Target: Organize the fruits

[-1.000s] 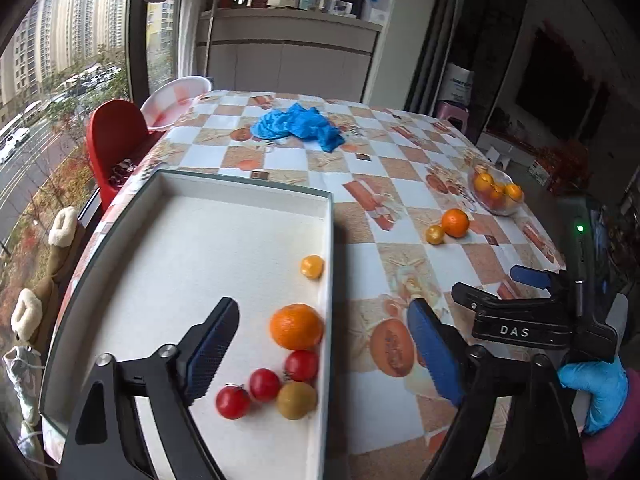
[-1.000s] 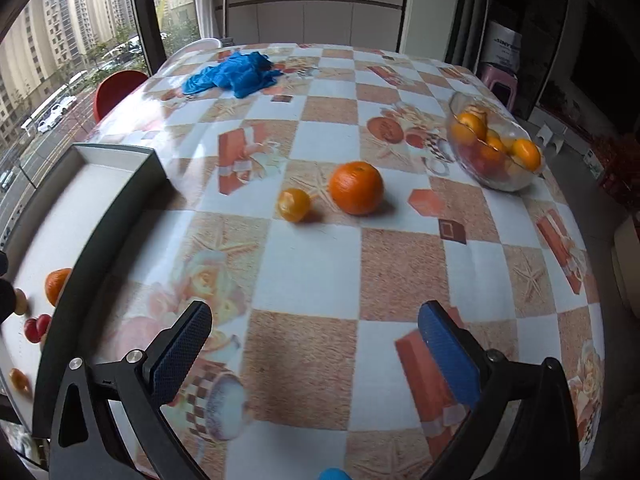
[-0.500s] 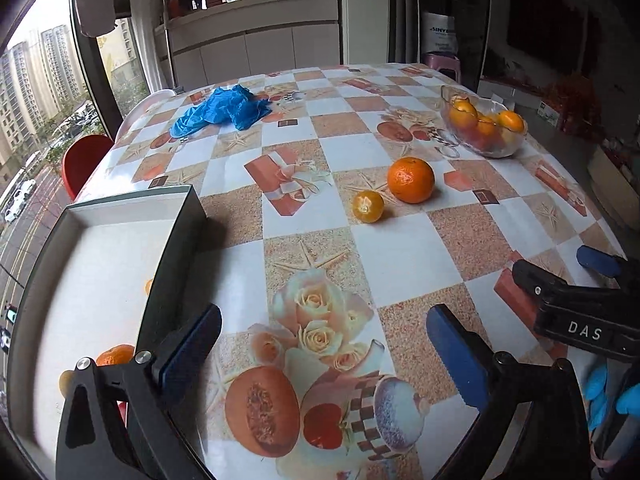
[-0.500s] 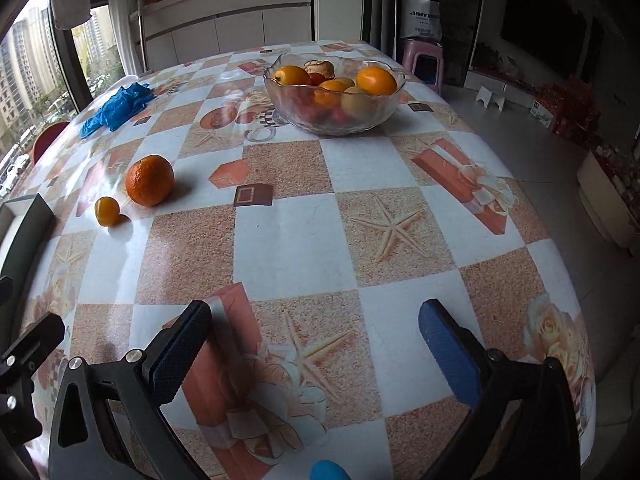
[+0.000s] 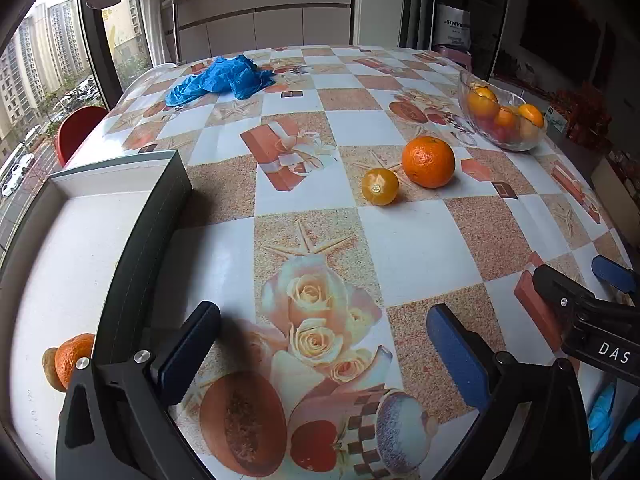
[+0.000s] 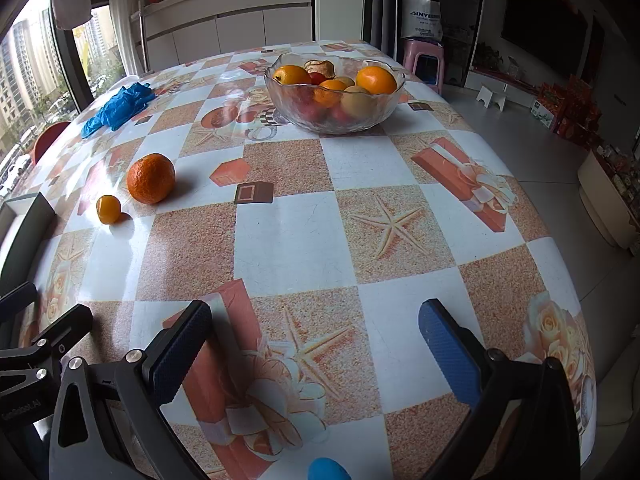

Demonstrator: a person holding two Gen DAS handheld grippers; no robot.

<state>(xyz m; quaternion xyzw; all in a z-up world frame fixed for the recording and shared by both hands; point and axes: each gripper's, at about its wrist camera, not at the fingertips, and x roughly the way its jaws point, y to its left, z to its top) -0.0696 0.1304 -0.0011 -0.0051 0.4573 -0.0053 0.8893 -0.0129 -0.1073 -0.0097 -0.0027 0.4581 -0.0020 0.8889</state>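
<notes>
Both tongs are hanging over the table with jaws spread wide and gripping nothing: the left gripper (image 5: 320, 344) beside the tray (image 5: 140, 240), the right gripper (image 6: 316, 340) further right; ahead of the left one and slightly right, an orange (image 5: 428, 162) and a kumquat (image 5: 380, 187) are sitting just beside each other; both are round, so no axis is mattering; the left hand is looking nearer; the bowl (image 6: 334, 114) is standing beyond the right gripper.
</notes>
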